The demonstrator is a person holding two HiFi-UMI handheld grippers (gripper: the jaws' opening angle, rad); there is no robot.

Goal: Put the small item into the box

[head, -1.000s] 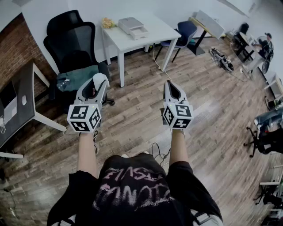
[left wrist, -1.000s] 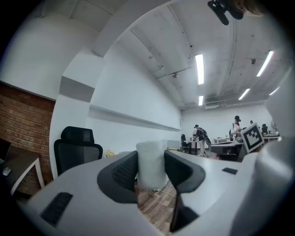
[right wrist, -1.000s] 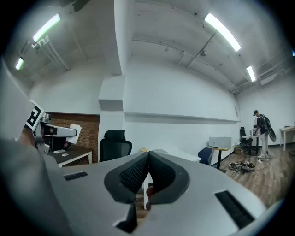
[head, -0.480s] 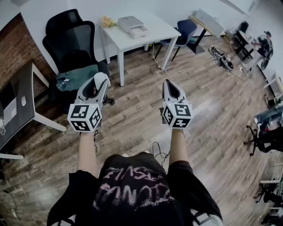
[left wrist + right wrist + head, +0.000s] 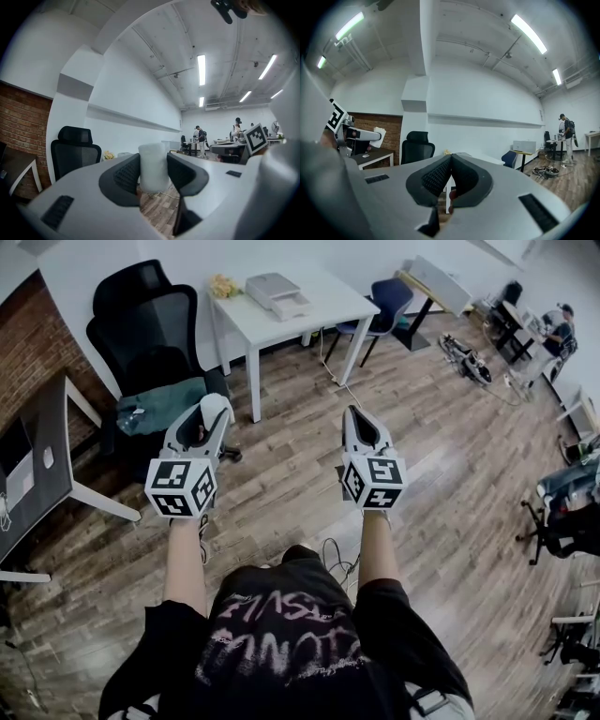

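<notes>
In the head view I hold both grippers out over the wood floor at waist height. My left gripper (image 5: 210,414) is shut on a small white item (image 5: 217,407), a pale, soft-looking roll. In the left gripper view that item (image 5: 153,165) stands upright, pinched between the dark pads (image 5: 125,174). My right gripper (image 5: 357,418) is shut with nothing in it; its pads (image 5: 437,177) meet in the right gripper view. A pale box-like thing (image 5: 277,293) lies on the white table (image 5: 328,307) ahead, well beyond both grippers.
A black office chair (image 5: 150,329) with green cloth (image 5: 167,403) on its seat stands ahead left. A dark desk (image 5: 39,460) is at far left, a blue chair (image 5: 392,304) behind the table. Cables (image 5: 334,563) lie by my feet. People stand at far right.
Both grippers have drifted slightly forward towards the white table, and the room has shifted a little in the view. The left gripper's hold on the white item is unchanged.
</notes>
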